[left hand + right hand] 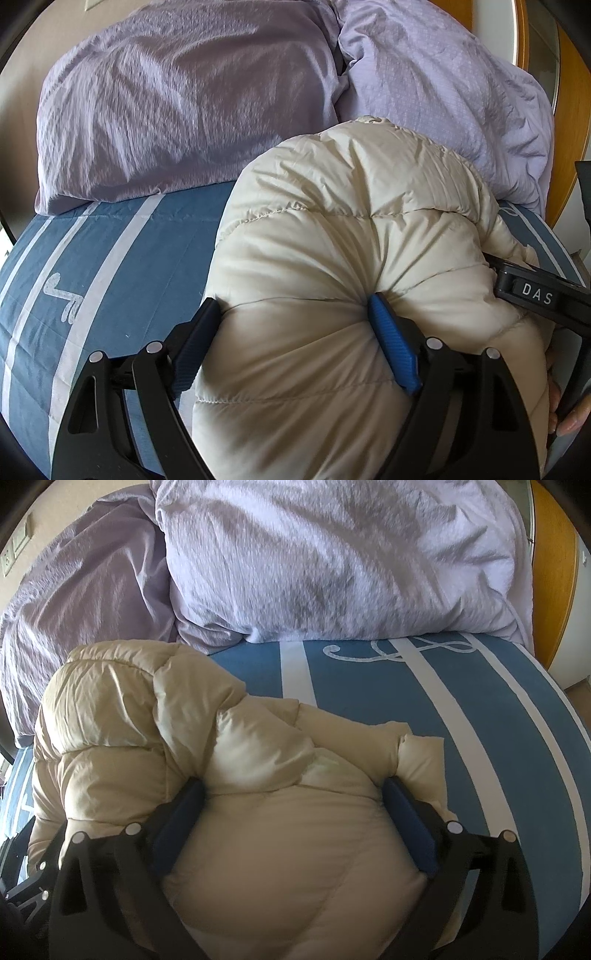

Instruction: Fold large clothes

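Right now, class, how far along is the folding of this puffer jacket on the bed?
Done: the cream puffer jacket is already bundled into a rounded mound on the blue striped bedsheet. In hand: the left gripper and right gripper each squeeze its padding. Left: a loose end sticks out, and the bundle isn't flat.

The bed (92, 258), blue-striped, carries the jacket (332, 258); two pillows (184, 103) lie behind the jacket.
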`<action>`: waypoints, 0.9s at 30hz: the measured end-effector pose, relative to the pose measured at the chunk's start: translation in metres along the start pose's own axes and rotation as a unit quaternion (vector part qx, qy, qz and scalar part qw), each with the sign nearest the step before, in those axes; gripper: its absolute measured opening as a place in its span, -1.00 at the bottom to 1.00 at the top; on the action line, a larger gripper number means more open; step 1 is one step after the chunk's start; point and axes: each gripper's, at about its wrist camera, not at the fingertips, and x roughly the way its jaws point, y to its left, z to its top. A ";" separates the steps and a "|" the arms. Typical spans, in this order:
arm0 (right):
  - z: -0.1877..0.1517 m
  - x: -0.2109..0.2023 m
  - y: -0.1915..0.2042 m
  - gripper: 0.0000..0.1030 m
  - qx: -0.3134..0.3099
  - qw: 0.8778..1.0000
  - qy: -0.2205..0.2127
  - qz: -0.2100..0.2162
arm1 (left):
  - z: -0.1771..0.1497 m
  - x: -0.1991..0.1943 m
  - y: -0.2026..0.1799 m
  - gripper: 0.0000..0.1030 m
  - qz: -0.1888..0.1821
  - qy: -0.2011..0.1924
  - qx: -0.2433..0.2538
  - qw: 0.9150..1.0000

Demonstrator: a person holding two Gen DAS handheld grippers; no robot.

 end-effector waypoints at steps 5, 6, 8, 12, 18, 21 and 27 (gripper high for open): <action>0.000 0.001 0.000 0.90 0.001 1.000 0.000 0.000 | 0.000 0.000 0.000 0.62 0.000 0.000 0.000 1.000; 0.001 0.001 0.000 0.90 0.001 1.000 0.001 0.000 | 0.000 0.000 0.000 0.63 0.000 0.000 0.000 1.000; 0.000 0.002 0.001 0.90 0.002 1.000 0.001 -0.001 | 0.000 0.000 0.000 0.63 -0.001 0.001 -0.001 1.000; 0.001 0.004 0.002 0.91 0.003 1.000 0.003 -0.001 | 0.000 0.001 0.000 0.65 -0.001 0.002 -0.005 1.000; 0.001 0.005 0.003 0.91 0.004 1.000 0.003 0.000 | 0.000 0.005 0.003 0.73 -0.006 0.010 -0.017 1.000; 0.001 0.007 0.004 0.92 0.007 1.000 0.005 0.002 | 0.001 0.009 0.009 0.77 -0.019 0.021 -0.035 0.999; 0.000 0.007 0.004 0.93 0.014 1.000 0.005 0.007 | 0.000 0.011 0.010 0.80 -0.017 0.025 -0.037 0.999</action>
